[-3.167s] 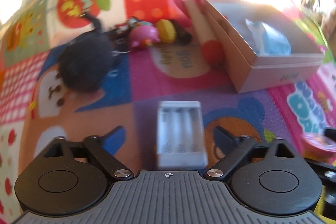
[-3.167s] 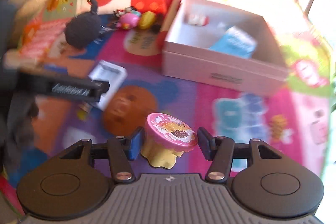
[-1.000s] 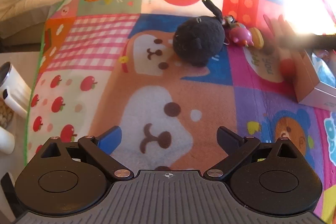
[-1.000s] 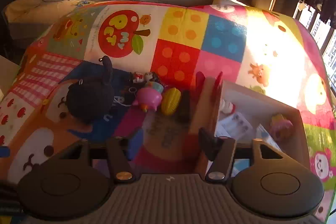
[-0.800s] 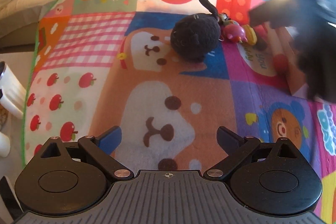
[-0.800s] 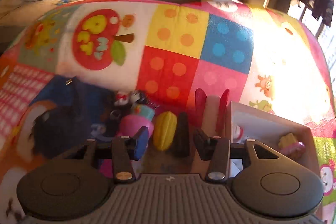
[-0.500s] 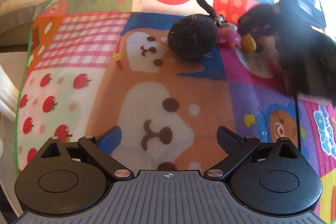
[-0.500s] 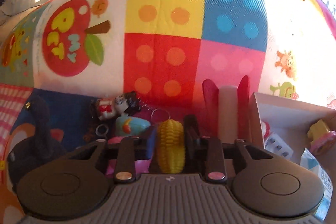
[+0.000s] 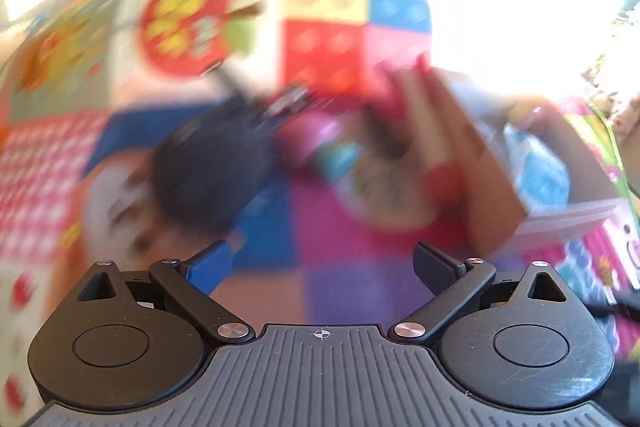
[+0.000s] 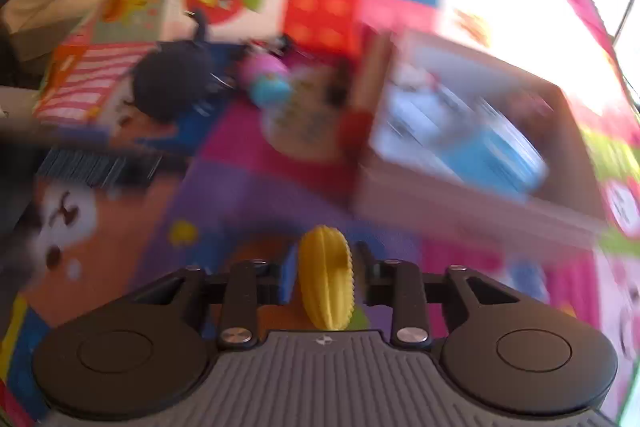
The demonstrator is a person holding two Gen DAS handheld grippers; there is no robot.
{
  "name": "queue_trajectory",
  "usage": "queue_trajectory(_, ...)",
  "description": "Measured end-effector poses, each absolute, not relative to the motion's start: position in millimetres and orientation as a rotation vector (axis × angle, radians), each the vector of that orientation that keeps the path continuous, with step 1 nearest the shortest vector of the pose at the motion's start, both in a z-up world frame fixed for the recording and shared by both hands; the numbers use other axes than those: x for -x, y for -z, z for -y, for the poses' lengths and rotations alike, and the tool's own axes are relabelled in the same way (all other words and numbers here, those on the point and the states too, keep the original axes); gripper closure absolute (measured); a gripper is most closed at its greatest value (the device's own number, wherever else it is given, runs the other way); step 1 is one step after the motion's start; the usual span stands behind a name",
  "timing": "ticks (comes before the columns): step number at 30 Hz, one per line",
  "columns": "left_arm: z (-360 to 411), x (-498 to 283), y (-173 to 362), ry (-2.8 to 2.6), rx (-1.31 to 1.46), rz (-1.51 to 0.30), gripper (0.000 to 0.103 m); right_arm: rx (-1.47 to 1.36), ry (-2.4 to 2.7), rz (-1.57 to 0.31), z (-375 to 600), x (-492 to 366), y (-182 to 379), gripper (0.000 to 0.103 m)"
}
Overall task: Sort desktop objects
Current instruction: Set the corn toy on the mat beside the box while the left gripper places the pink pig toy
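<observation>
A ribbed yellow corn toy (image 10: 326,279) stands on end between the pads of my right gripper (image 10: 325,271), lifted clear of the mat; the jaws are opening slightly but the pads still touch it. Beyond it lies the pink-white box (image 10: 460,203), holding a blue packet (image 10: 496,155) and small items. My left gripper (image 9: 320,259) is open with nothing between its fingers, above the mat. Ahead of it are the black plush (image 9: 212,167), the pink toy (image 9: 316,139) and the box (image 9: 560,219). Both views are blurred by motion.
A colourful patchwork play mat (image 10: 328,7) covers the surface. A red-and-tan stick-like thing (image 10: 372,67) lies along the box's left wall. The black plush (image 10: 172,83) and pink toy (image 10: 264,71) lie left of it. A dark blurred bar (image 10: 80,155) crosses the right view's left edge.
My right gripper has closed on the yellow corn toy in the pile and pulled back with it. My left gripper has swung right, bringing the plush, toys and box nearer.
</observation>
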State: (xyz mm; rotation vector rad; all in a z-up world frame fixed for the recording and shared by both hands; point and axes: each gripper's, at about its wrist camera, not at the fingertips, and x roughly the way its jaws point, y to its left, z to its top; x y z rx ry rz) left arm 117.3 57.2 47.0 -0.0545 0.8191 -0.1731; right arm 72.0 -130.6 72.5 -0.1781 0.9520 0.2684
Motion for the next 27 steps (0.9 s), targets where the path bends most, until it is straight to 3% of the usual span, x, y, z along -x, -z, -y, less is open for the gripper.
queue_trajectory(1,-49,-127,-46,0.173,0.027,-0.800,0.003,0.161,-0.242,-0.966,140,-67,-71,0.054)
queue_trajectory(5,-26,-166,-37,0.112,-0.074,-0.794,0.003,0.126,-0.145,-0.982,166,-44,-67,0.039)
queue_trajectory(7,-20,-181,-30,0.078,-0.092,-0.804,0.003,0.098,-0.120,-0.989,178,-32,-66,0.025)
queue_trajectory(14,-5,-214,-12,0.010,-0.181,-0.814,0.007,0.051,-0.119,-1.036,203,-14,-50,0.015)
queue_trajectory(17,-1,-220,-14,-0.007,-0.212,-0.807,0.025,0.003,-0.118,-1.067,209,-12,-42,0.007)
queue_trajectory(19,0,-221,-16,0.010,-0.218,-0.809,0.044,-0.045,-0.104,-1.070,212,-9,-37,0.000)
queue_trajectory(27,-2,-178,-29,0.163,-0.199,-0.829,0.048,0.009,-0.032,-1.034,198,-3,-29,0.000)
